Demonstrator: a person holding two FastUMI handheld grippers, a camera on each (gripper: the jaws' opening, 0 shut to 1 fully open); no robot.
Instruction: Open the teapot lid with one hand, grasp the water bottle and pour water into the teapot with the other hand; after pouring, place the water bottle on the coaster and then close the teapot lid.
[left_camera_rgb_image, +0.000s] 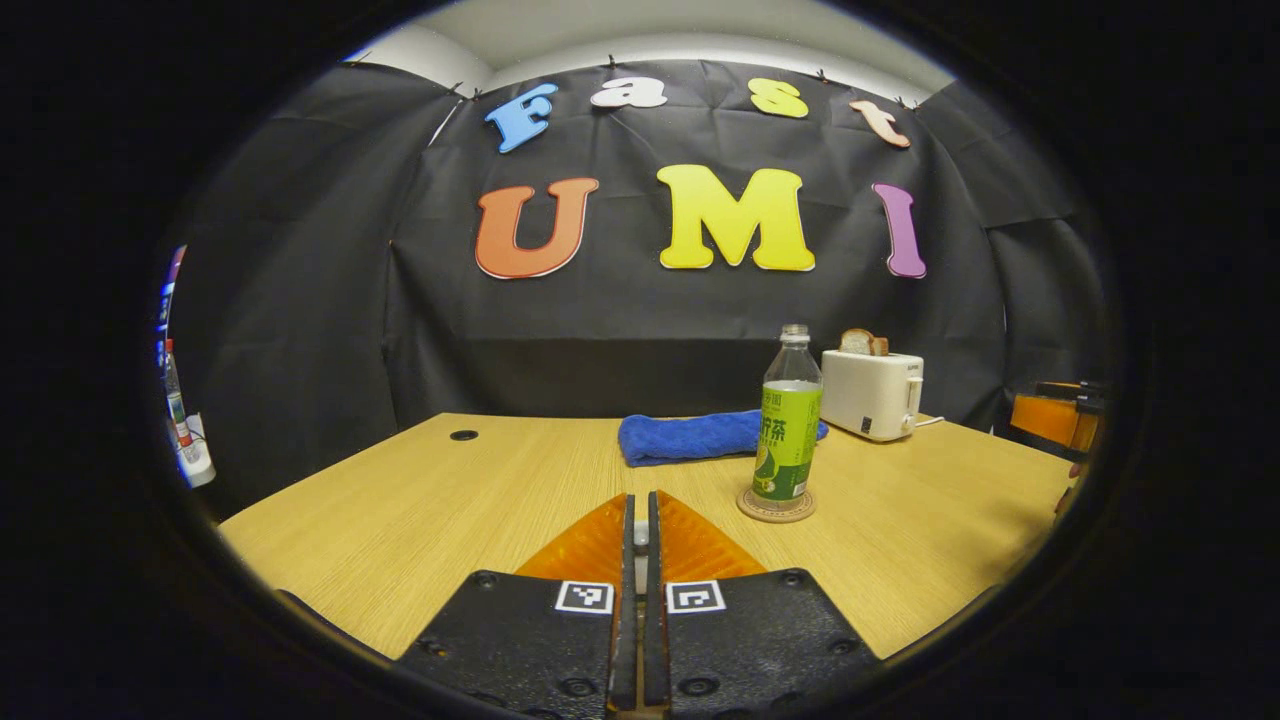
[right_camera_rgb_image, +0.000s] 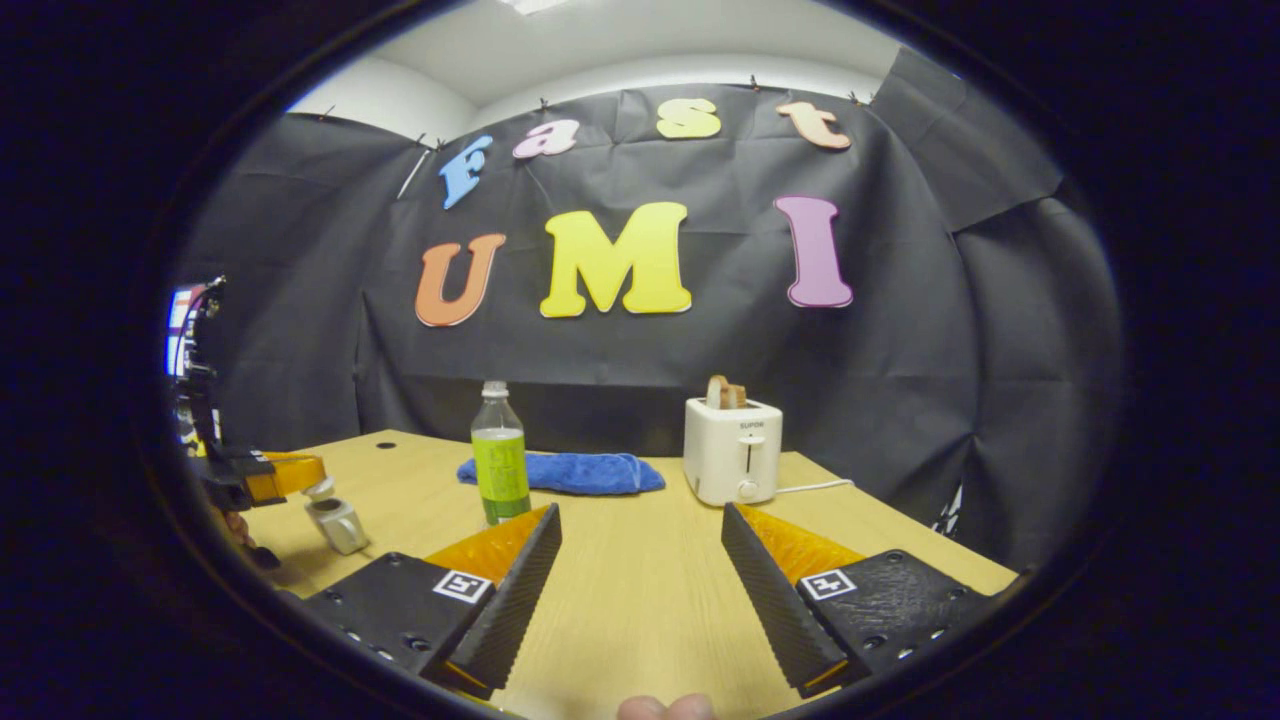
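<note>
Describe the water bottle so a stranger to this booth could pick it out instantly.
Start at the wooden table before the black cloth wall. Near its back lie a blue towel and a white toaster; the water bottle stands in front of them on a round coaster. It alone is tall, clear-topped and wrapped in a green label.

You have one bottle (left_camera_rgb_image: 790, 420) on one coaster (left_camera_rgb_image: 776, 506), one blue towel (left_camera_rgb_image: 690, 436), one toaster (left_camera_rgb_image: 873, 392) with one slice of bread (left_camera_rgb_image: 862, 343) in it, one small grey pot (right_camera_rgb_image: 336, 520), and two grippers (left_camera_rgb_image: 640, 560) (right_camera_rgb_image: 640, 580) over one wooden table (left_camera_rgb_image: 420, 510).
</note>
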